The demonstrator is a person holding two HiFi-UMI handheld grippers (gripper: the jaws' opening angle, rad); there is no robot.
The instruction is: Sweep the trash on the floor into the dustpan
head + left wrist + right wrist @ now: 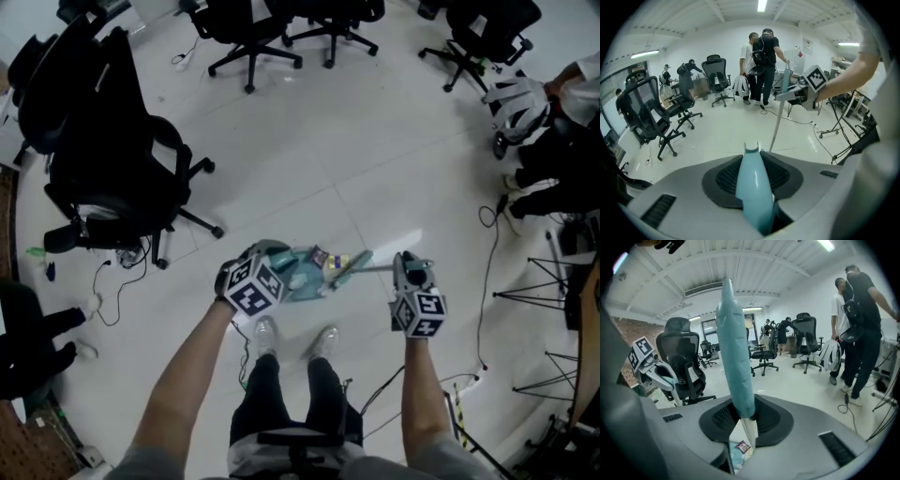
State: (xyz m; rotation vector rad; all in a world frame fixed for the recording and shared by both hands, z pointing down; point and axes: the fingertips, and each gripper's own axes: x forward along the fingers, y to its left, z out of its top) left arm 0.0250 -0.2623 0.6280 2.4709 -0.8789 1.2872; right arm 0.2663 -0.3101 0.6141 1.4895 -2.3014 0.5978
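Observation:
My left gripper point(274, 265) is shut on the teal handle point(752, 180) of the dustpan point(302, 278), which rests on the white floor just ahead of my shoes. My right gripper point(405, 265) is shut on the teal grip point(736, 357) of the broom; its grey pole point(377, 269) runs left to the teal brush head point(352, 267) at the dustpan's mouth. Small trash wrappers point(325, 259) lie at the pan's edge beside the brush. A wrapper point(742, 446) also shows below the jaws in the right gripper view. The right gripper point(806, 88) and pole point(777, 124) appear in the left gripper view.
Black office chairs stand at the left point(112, 178) and along the back point(248, 33). Cables point(487, 281) and black tripod stands point(553, 291) crowd the right side. Two people point(761, 65) stand some way off, with more chairs point(647, 117) around.

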